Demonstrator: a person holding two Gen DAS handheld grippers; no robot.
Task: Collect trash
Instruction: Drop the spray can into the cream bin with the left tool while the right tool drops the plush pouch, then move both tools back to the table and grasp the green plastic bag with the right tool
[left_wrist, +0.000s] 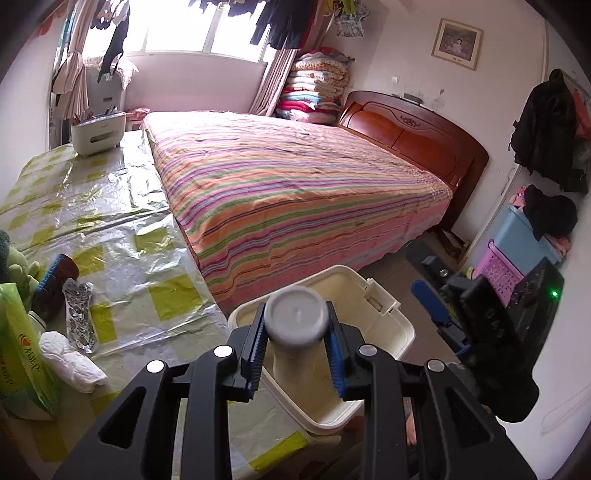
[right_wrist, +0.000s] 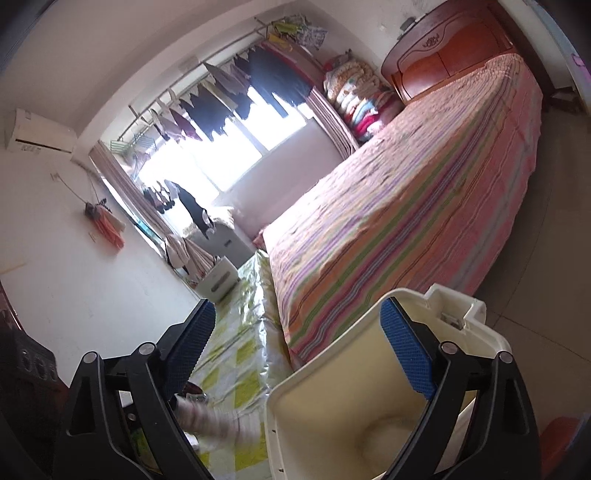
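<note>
My left gripper (left_wrist: 297, 341) is shut on a white plastic bottle (left_wrist: 297, 317), capped end forward, held over the cream trash bin (left_wrist: 395, 321) beside the table. On the table at left lie a crumpled silver foil wrapper (left_wrist: 79, 314) and a wad of white tissue (left_wrist: 72, 363). My right gripper (right_wrist: 310, 350) is open and empty, above the near rim of the same bin (right_wrist: 332, 413); it also shows at the right of the left wrist view (left_wrist: 436, 310). A crumpled pale item lies in the bin's bottom (right_wrist: 384, 435).
The table (left_wrist: 122, 229) has a yellow-checked plastic cover. A green tissue pack (left_wrist: 22, 354), a dark cylinder (left_wrist: 55, 280) and a green plush toy (left_wrist: 18, 266) sit at its left edge. A white organizer (left_wrist: 98, 133) stands at the far end. The striped bed (left_wrist: 295, 192) adjoins the table.
</note>
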